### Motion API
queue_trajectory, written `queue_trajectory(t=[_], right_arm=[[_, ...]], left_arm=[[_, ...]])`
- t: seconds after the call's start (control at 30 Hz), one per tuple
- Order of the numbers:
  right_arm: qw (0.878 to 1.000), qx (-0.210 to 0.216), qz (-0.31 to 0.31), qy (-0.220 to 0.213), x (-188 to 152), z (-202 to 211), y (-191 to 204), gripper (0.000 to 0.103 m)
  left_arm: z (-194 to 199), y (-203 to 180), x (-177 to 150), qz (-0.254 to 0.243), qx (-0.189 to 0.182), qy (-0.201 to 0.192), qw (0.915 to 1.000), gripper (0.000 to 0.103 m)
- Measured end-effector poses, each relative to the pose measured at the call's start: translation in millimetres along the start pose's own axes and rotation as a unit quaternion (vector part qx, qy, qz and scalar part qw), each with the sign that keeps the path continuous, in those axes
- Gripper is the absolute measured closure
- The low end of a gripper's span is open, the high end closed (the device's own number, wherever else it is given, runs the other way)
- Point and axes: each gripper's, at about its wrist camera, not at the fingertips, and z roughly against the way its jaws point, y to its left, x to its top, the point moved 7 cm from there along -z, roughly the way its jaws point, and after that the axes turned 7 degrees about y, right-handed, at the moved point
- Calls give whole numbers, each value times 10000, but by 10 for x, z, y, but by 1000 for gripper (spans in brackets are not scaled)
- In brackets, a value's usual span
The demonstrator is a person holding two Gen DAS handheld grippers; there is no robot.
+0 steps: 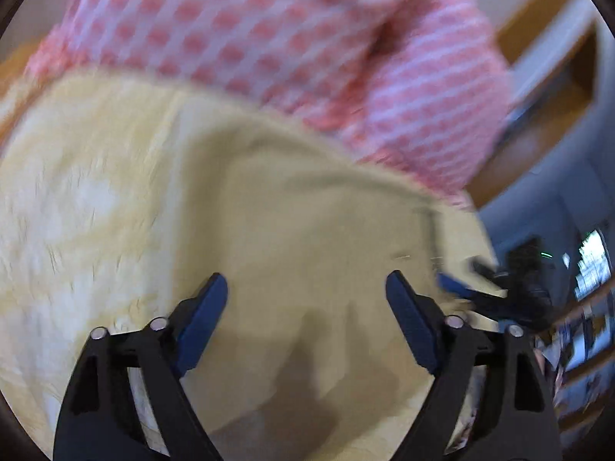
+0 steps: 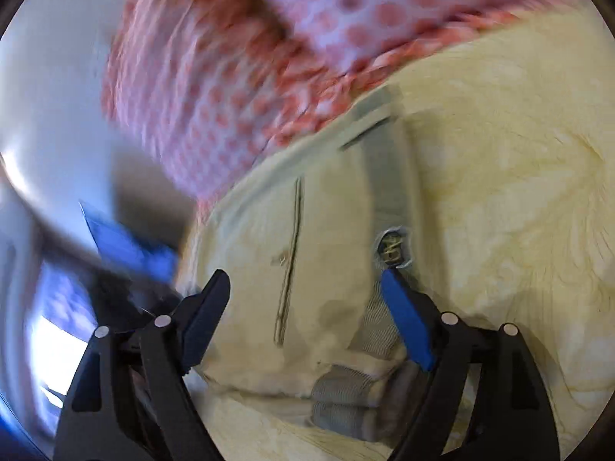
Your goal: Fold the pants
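Note:
Beige pants (image 1: 292,223) lie folded on a cream bedspread (image 1: 77,199). In the right wrist view the pants (image 2: 326,253) show a pocket slit, a grey waistband (image 2: 388,176) and a button area. My left gripper (image 1: 305,288) is open and empty just above the plain beige cloth. My right gripper (image 2: 305,288) is open and empty above the waistband end. The other gripper's blue fingers show at the right edge of the left view (image 1: 457,288) and at the left of the right view (image 2: 127,246). Both views are blurred.
A pink-and-white checked cloth (image 1: 292,34) lies beyond the pants; it also shows in the right wrist view (image 2: 238,77). Wooden furniture (image 1: 553,57) and railings stand at the right of the left view. A pale wall (image 2: 54,96) fills the left of the right view.

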Motion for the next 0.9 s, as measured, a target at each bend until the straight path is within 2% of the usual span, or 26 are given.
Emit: queue_trajectory(t=[0.03,0.1,0.13,0.17,0.2,0.3,0.4,0.5,0.6,0.67,0.73,0.83,0.9], right_arm=[[9993,82,-351,-82,-4,56,-72,35],[9986,-130,-440,-256,-50,142,-87,31],[9971,-584,-216,-427,-118,223,-41,12],[9925,-1055,90,-604,-204,306,26,2],[9881,-1294,360,-755,-272,358,79,2],[9642,-1834,1616,-1031,-826,386,382,2],[9397,-2202,2395,-1051,-1326,193,568,2],[9138,-2600,2843,-1287,-1733,14,640,2],[8949,-2953,2984,-1516,-1918,-53,642,2],[8902,-3065,3008,-1518,-1989,-102,609,2],[8921,-3082,2947,-1492,-2006,-120,584,2],[8899,-3145,2909,-1567,-2011,-149,571,2],[8909,-3163,2829,-1620,-1997,-161,562,2]], left_arm=[[21,26,14,42,-23,-180,9998,27],[98,54,3,77,341,-233,9991,31],[166,51,-40,104,494,-323,9982,30],[280,24,-106,42,662,-475,9967,30],[395,-21,-195,-106,819,-620,9947,29],[702,-189,-564,-559,1491,-1165,9803,14],[869,-325,-1069,-912,1768,-1531,9680,8],[824,-426,-1475,-1195,2113,-1654,9559,6],[711,-402,-1750,-1359,2455,-1659,9454,5],[631,-344,-1819,-1316,2596,-1629,9427,5],[595,-273,-1863,-1262,2710,-1634,9402,5],[594,-206,-1917,-1154,2655,-1675,9424,4],[597,-205,-1945,-1179,2713,-1732,9394,3]])
